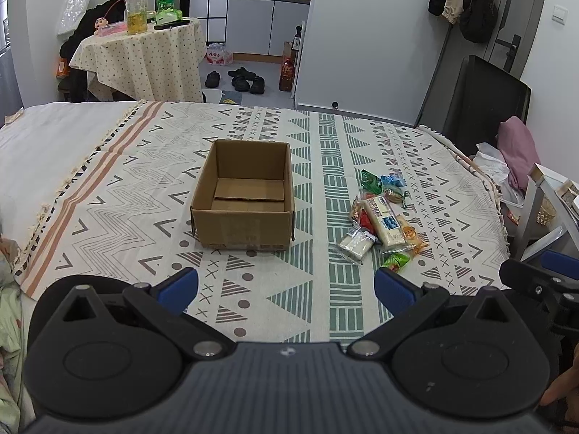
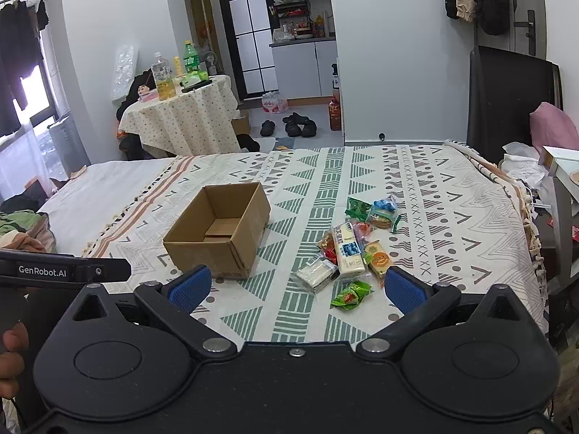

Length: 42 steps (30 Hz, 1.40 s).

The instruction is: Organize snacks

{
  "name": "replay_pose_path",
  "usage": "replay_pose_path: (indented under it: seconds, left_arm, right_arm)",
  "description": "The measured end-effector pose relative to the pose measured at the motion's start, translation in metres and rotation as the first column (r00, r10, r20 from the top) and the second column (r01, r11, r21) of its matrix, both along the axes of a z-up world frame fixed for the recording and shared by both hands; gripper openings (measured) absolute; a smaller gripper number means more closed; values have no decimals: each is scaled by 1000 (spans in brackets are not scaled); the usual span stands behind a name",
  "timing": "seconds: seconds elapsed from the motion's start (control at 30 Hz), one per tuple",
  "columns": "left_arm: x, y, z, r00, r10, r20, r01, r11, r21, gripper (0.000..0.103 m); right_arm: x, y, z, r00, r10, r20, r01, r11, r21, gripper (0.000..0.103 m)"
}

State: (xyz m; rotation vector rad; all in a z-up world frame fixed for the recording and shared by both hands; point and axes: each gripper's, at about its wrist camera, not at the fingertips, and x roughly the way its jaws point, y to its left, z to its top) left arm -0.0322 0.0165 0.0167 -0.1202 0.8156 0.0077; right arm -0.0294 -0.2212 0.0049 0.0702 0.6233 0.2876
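Fingers (image 1: 179, 287) of the left gripper (image 1: 286, 289) spread wide, nothing between them; right gripper (image 2: 295, 289) likewise, fingers (image 2: 190, 287) apart and empty. Both hover over the patterned bedspread (image 1: 325, 137). Open cardboard box (image 1: 244, 195) sits ahead of the left fingers, empty. Snack packets (image 2: 349, 249) lie heaped just beyond the right fingers, beside the box, not touching it.
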Motion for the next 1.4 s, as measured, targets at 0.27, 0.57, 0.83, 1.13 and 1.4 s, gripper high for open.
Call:
replay_pose_path:
  seconds: [0.27, 0.57, 0.83, 1.13, 1.4]
  left_arm:
    - [0, -1, 0, 1000, 1, -2, -1, 1000, -2, 103]
    - [0, -3, 3, 1000, 6, 7, -6, 1000, -3, 103]
    - [12, -6, 0, 1000, 4, 2, -4, 1000, 7, 103]
    - [36, -17, -6, 1000, 6, -7, -6, 1000, -20, 103]
    - [63, -32, -18, 1000, -2, -26, 1, 1000, -31, 103]
  right_arm:
    - [0, -2, 0, 1000, -13, -4, 13, 1000, 6, 103]
    - [0, -3, 0, 1000, -13, -3, 13, 1000, 6, 103]
    - [5, -10, -1, 999, -32, 3, 32, 999, 21, 103]
    - [21, -23, -9, 999, -48, -6, 48, 998, 48, 103]
    - [42, -45, -25, 992, -119, -44, 122, 989, 89, 103]
